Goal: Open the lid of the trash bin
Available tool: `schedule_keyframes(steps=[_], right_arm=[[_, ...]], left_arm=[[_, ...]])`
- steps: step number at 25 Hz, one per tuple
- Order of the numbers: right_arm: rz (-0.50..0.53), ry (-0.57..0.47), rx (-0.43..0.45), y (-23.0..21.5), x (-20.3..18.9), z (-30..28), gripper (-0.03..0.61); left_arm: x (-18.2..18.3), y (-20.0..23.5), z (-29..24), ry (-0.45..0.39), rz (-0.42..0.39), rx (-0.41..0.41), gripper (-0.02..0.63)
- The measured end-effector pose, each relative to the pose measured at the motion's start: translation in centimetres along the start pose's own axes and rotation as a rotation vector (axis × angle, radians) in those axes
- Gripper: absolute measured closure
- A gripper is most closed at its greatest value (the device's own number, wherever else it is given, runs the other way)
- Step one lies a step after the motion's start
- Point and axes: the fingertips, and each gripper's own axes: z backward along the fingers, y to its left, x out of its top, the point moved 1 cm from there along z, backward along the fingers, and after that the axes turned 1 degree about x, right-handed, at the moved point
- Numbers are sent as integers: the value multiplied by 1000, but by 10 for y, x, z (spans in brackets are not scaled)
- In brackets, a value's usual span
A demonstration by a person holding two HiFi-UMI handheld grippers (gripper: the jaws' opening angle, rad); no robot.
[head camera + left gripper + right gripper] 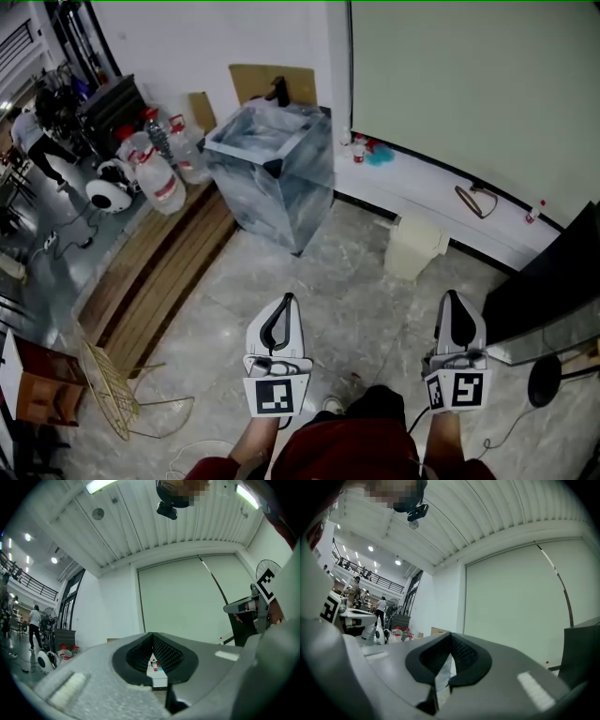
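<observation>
"Underfoot and around you, what do you report?"

"I stand on a floor (pixel 361 305) of grey, marble-veined tiles, smooth and slightly glossy. A white wall and a flat, pale green panel (pixel 469 84) close the room ahead. A strip of wooden boards (pixel 159 267) runs along the left."

"Position of the trash bin?"

"The trash bin (pixel 413 248) stands on the tiles against the wall's white base. It is ahead of my right gripper (pixel 453 296) and well apart from it. It is a small beige box with rounded edges, and its lid lies down. To its left stands a large cube (pixel 272 173) wrapped in crinkled clear film."

"Gripper state?"

"My left gripper (pixel 288 300) has its ribbed black pads (pixel 164 653) pressed together at the tips, with nothing between them. My right gripper is likewise closed and empty. Both hang over the floor, touching nothing."
</observation>
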Motion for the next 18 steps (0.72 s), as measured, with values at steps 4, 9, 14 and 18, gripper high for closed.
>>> schedule_keyframes(steps=[4, 9, 14, 18], right_arm=[[-4, 6, -18, -7, -8, -16, 578], [-10, 19, -27, -23, -26, -47, 578], [-35, 33, -38, -52, -46, -88, 578], [-25, 37, -37, -77, -52, -125, 578]], left_arm=[[-10, 2, -19, 4, 3, -9, 611], [-23, 1, -54, 14, -5, -14, 611], [-37, -10, -106, 31, -11, -34, 611], [-42, -19, -156, 50, -18, -52, 611]])
